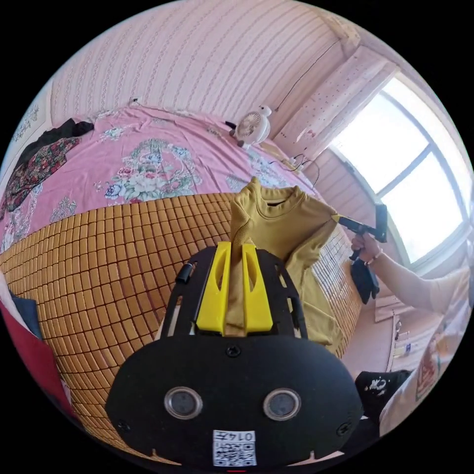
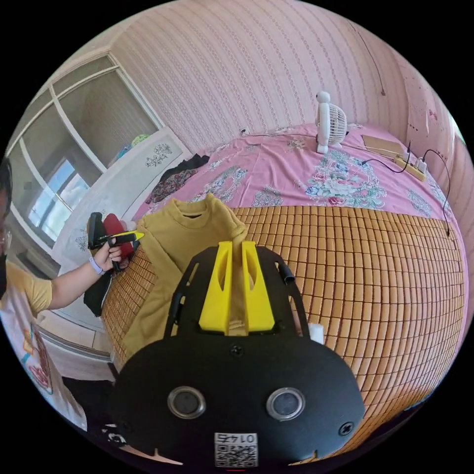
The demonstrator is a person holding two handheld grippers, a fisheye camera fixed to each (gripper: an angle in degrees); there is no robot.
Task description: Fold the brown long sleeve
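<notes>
The brown long sleeve [image 1: 281, 232] is a mustard-brown top, held up by both shoulders with its neck opening upward. Its body hangs down over the side edge of the bed. My left gripper [image 1: 235, 247] is shut on one shoulder, cloth bunched between its yellow jaws. Off to the right in the left gripper view, my right gripper [image 1: 337, 217] pinches the other shoulder, gripped by a person's hand [image 1: 365, 244]. In the right gripper view the top [image 2: 182, 232] spreads between my right gripper [image 2: 237, 244], shut on cloth, and my left gripper [image 2: 139, 236].
A woven bamboo mat [image 1: 108, 276] [image 2: 375, 276] covers the near part of the bed, with a pink floral sheet [image 1: 148, 158] [image 2: 296, 168] beyond. A small white fan [image 1: 252, 127] [image 2: 330, 121], a power strip [image 2: 410, 165] and dark clothes [image 1: 44, 158] lie at the far side. A window [image 1: 414, 173] is close by.
</notes>
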